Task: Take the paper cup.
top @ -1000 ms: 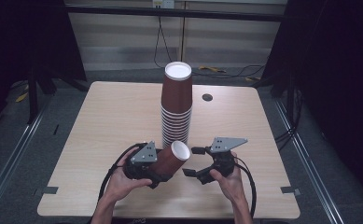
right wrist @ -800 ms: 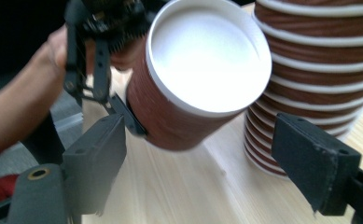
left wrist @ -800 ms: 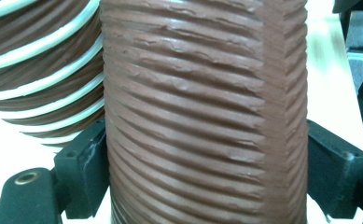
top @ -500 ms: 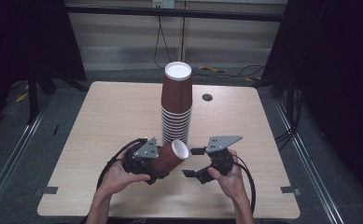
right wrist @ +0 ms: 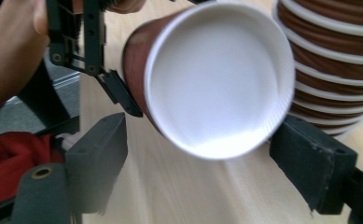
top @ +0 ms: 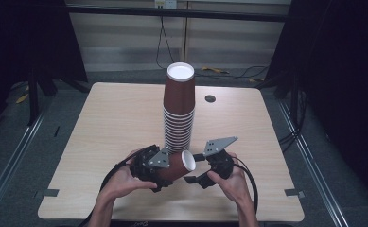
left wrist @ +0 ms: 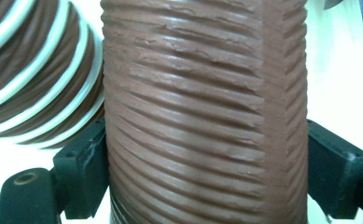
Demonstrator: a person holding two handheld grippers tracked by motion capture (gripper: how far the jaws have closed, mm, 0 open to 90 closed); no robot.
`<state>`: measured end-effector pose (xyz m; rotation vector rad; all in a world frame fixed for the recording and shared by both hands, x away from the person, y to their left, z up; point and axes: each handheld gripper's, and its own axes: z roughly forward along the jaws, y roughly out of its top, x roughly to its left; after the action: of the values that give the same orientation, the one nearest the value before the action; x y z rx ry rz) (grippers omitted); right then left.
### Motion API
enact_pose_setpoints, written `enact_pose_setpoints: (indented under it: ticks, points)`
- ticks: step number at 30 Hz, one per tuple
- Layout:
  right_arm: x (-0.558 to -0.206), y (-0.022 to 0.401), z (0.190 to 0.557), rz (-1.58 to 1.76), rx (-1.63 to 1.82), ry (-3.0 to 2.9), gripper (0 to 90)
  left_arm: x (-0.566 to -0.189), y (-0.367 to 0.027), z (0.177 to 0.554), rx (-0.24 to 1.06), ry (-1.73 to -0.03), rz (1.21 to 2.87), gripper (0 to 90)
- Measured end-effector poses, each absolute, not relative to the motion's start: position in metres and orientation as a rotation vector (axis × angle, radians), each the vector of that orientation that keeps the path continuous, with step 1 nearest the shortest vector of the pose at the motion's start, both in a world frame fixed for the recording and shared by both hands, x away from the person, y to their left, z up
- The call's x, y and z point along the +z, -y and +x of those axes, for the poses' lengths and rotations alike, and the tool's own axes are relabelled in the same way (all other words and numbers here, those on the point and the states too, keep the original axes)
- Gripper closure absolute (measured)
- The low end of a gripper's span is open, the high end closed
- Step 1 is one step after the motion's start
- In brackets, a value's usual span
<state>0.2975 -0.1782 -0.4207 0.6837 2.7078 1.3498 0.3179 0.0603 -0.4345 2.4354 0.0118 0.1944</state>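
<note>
A brown ribbed paper cup (top: 174, 168) lies on its side above the table, its white mouth (right wrist: 216, 79) turned toward my right gripper. My left gripper (top: 170, 172) is shut on the cup's body; in the left gripper view both black jaws press on the cup's ribbed wall (left wrist: 202, 116). My right gripper (top: 195, 168) is open just in front of the cup's mouth. In the right gripper view its jaws stand wide on either side of the rim, my right gripper (right wrist: 202, 158) not pressing on it. A tall stack of upturned brown cups (top: 179, 109) stands just behind.
The wooden table (top: 106, 118) has a small dark hole (top: 210, 98) at the back right. The cup stack (right wrist: 328, 56) stands close to the held cup's right side in the right gripper view. Black cables trail from both grippers toward the table's front edge.
The two grippers have drawn slightly closer together, so the cup's mouth now sits nearer the right gripper's jaws. The stack has not moved.
</note>
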Motion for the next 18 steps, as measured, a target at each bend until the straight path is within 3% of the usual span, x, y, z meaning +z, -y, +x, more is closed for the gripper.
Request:
enact_pose_setpoints:
  ticks: [5, 18]
  points:
    - [-0.422, 0.175, 0.299, 0.651, 1.292, -2.756, 14.4, -0.435, -0.054, 0.313, 0.201, 0.020, 2.462, 14.3]
    - [-0.422, 0.173, 0.302, 0.622, 1.223, -2.814, 16.1, -0.437, -0.045, 0.308, 0.221, 0.076, 2.527, 14.5]
